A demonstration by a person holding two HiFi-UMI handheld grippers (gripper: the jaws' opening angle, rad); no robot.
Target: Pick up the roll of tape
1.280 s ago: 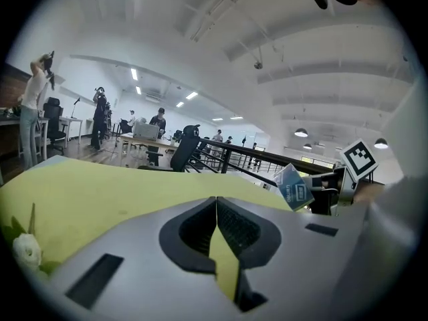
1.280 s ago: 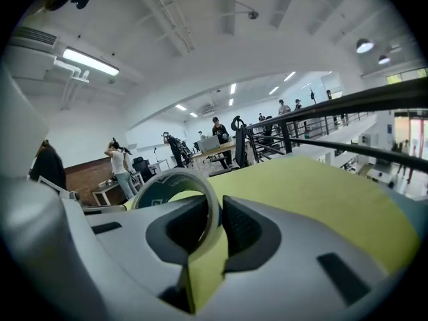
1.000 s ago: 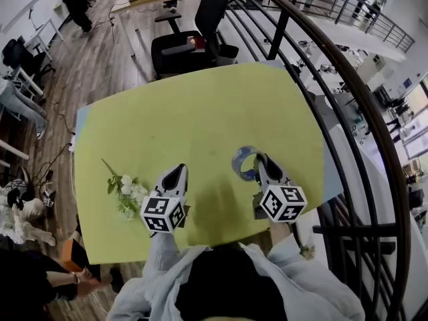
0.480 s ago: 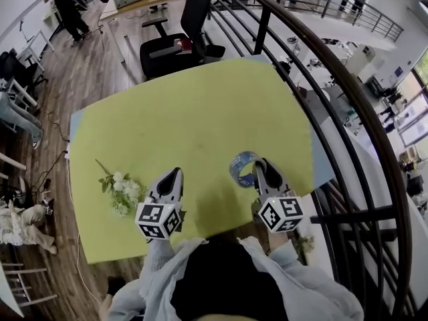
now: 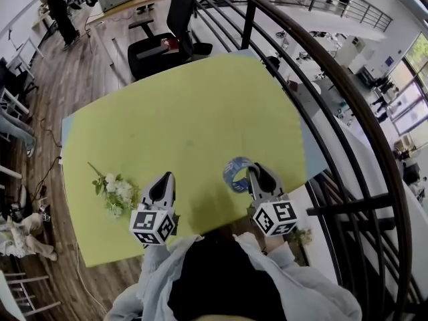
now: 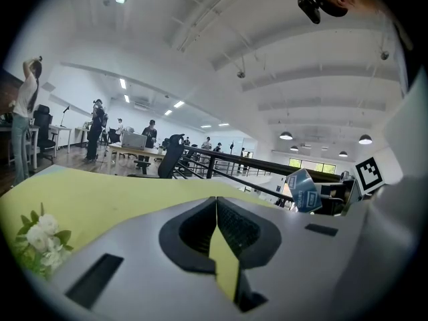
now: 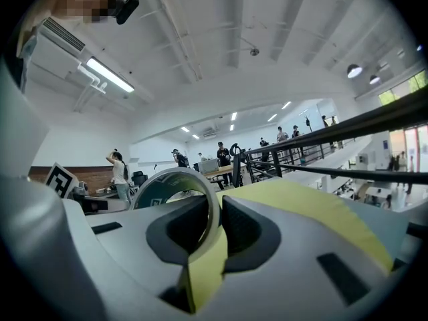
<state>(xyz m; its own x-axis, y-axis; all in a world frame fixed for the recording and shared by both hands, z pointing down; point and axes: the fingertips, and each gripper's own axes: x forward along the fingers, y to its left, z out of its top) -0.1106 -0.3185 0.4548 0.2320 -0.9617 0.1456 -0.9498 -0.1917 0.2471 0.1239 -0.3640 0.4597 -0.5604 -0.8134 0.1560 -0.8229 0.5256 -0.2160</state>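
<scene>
The roll of tape [image 5: 235, 172], a pale ring with a blue printed core, stands on edge in my right gripper [image 5: 252, 174] over the near right part of the yellow-green table [image 5: 187, 112]. In the right gripper view the roll of tape [image 7: 175, 196] has its wall pinched between the two dark pads, so that right gripper [image 7: 215, 223] is shut on it. My left gripper [image 5: 165, 179] hovers near the table's front edge, left of the tape. In its own view the left gripper [image 6: 215, 209] has its jaws together with nothing between them, and the roll of tape [image 6: 304, 191] shows off to the right.
A sprig of white flowers [image 5: 114, 194] lies on the table left of the left gripper. A curved black railing [image 5: 334, 92] runs close along the table's right side. A black office chair [image 5: 160, 45] stands beyond the far edge, and people stand by desks in the far room.
Both grippers have drawn back toward the table's near edge, and the tape has come along in the right gripper. The grip on the roll looks the same.
</scene>
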